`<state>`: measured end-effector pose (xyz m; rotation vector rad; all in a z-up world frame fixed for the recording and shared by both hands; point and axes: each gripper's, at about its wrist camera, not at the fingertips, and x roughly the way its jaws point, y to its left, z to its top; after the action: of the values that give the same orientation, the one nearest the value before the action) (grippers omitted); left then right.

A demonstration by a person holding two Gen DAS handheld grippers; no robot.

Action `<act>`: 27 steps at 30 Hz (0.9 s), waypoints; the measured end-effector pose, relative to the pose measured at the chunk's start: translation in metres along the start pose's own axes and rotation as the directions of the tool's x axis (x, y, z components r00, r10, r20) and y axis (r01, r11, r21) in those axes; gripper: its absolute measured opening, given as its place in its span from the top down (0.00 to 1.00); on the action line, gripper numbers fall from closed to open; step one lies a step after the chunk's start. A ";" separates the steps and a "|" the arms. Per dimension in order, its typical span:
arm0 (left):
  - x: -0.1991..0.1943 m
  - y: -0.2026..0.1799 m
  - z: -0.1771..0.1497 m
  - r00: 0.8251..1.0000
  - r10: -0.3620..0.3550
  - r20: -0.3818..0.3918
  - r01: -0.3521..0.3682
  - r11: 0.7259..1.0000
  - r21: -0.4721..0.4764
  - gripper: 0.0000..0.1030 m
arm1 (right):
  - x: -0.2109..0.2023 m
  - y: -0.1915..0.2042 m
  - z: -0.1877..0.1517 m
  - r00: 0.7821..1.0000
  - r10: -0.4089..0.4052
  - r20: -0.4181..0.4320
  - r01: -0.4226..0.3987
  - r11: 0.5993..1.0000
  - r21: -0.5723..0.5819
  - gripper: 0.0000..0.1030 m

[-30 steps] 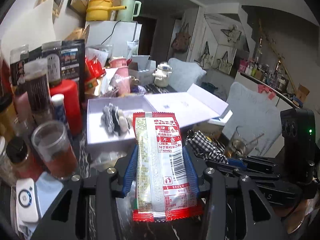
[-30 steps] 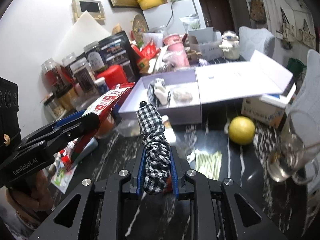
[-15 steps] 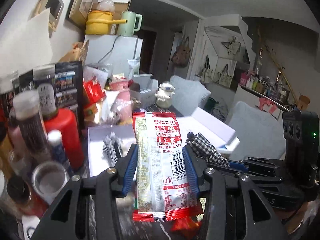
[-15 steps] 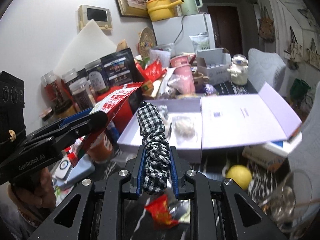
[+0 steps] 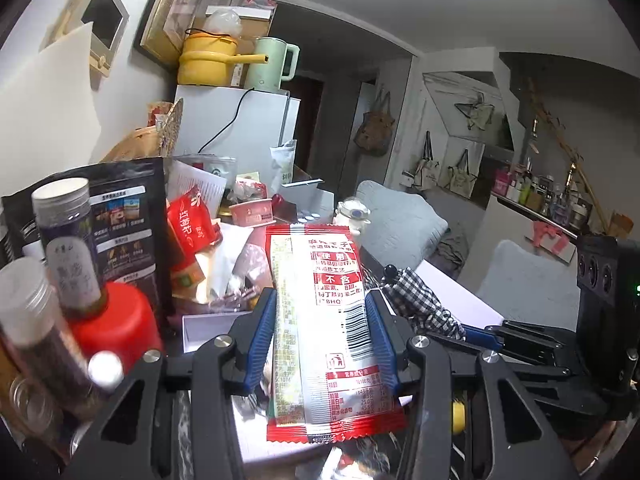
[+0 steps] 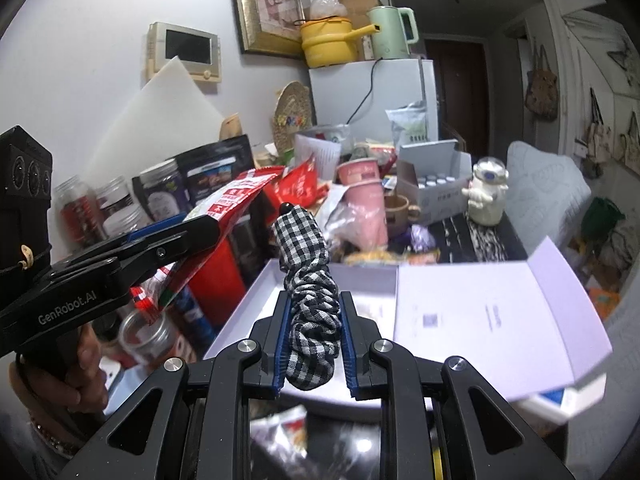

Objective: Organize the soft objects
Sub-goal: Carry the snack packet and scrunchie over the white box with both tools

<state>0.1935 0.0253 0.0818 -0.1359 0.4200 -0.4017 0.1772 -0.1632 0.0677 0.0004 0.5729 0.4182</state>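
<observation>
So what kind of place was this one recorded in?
Most likely a lived-in home, a cluttered kitchen-dining corner. A small white fridge carries a yellow pot and a green kettle, jars and snack bags crowd the table, and tote bags hang on the far wall.

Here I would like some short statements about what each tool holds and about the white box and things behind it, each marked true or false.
1. The left tool is shut on a red and white snack packet. True.
2. The right tool is open and holds nothing. False: it is shut on a checkered cloth roll.
3. The white box has its lid open. True.
4. A blue pot stands on the white fridge. False: the pot is yellow.
5. A green kettle stands beside the yellow pot. True.
</observation>
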 end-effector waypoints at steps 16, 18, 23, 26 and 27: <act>0.075 0.023 0.012 0.993 0.107 -0.046 -0.106 0.994 0.022 0.57 | 0.071 -0.028 0.046 1.000 0.004 -0.013 -0.005 1.000 -0.018 0.79; 0.084 0.024 0.009 0.992 0.108 -0.069 -0.106 0.994 0.030 0.57 | 0.078 -0.030 0.047 1.000 0.008 -0.017 -0.008 1.000 -0.026 0.79; 0.106 0.027 -0.002 0.982 0.140 -0.128 -0.135 0.990 0.046 0.57 | 0.099 -0.039 0.047 0.999 0.003 -0.049 -0.004 1.000 -0.012 0.79; 0.117 0.028 -0.008 0.974 0.167 -0.154 -0.160 0.985 0.062 0.57 | 0.112 -0.042 0.044 0.997 0.006 -0.081 -0.007 1.000 -0.010 0.79; 0.122 0.029 -0.010 0.969 0.181 -0.166 -0.172 0.983 0.067 0.57 | 0.117 -0.043 0.042 0.996 -0.002 -0.091 0.000 1.000 -0.017 0.79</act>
<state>0.3009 0.0017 0.0215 -0.0121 0.5859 -0.2486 0.3045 -0.1528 0.0371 -0.0352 0.6588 0.4239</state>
